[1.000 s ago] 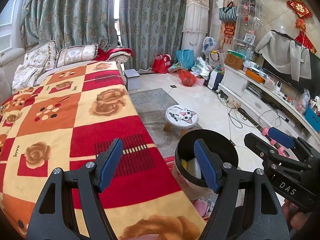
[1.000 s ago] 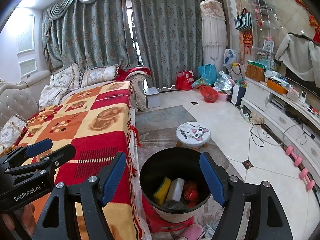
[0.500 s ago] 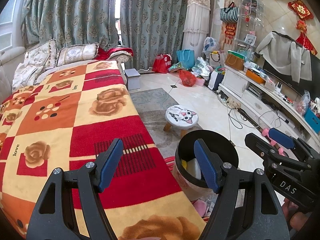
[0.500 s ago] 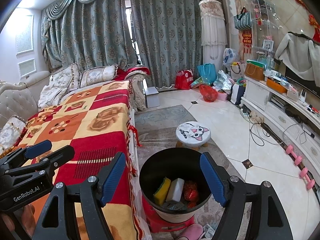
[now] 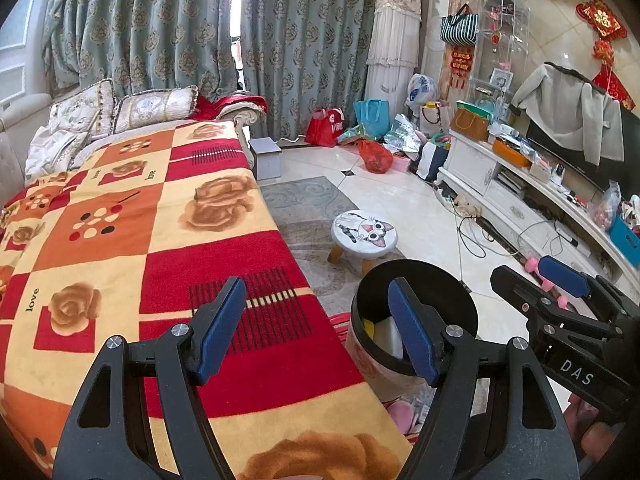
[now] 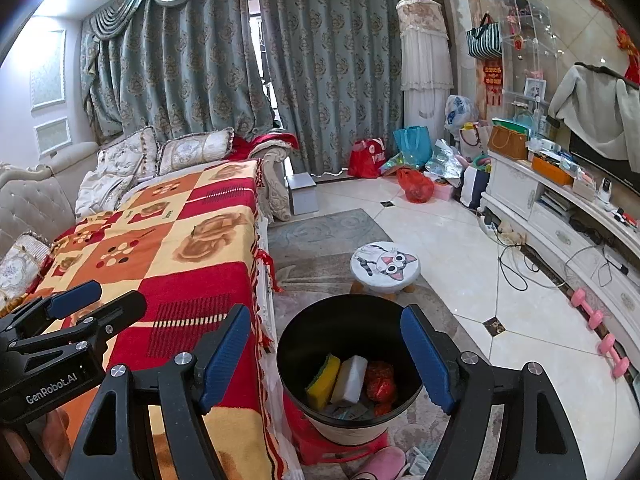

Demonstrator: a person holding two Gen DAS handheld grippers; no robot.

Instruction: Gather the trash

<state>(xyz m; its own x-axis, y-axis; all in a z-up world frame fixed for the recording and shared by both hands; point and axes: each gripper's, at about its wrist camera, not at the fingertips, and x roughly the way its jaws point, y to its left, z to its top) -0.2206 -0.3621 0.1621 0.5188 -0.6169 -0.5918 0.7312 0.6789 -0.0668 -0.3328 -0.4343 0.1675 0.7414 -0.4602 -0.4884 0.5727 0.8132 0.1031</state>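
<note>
A black-lined trash bin (image 6: 348,336) stands on a red stool beside the sofa. In it lie a yellow-green sponge (image 6: 323,382), a white block (image 6: 350,374) and red crumpled wrappers (image 6: 380,380). My right gripper (image 6: 326,356) hangs open just above the bin with nothing between its blue pads. My left gripper (image 5: 316,328) is open and empty too, over the blanket's edge, with the bin (image 5: 436,292) at its right finger. Each gripper shows in the other's view: the left gripper (image 6: 76,312) and the right gripper (image 5: 560,280).
A red, orange and yellow blanket (image 5: 140,240) covers the sofa on the left. A cat-face stool (image 6: 385,266) stands past the bin on a grey rug. Bags (image 6: 414,184) pile by the curtains. A white TV cabinet (image 6: 560,224), cables and pink dumbbells (image 6: 600,336) line the right.
</note>
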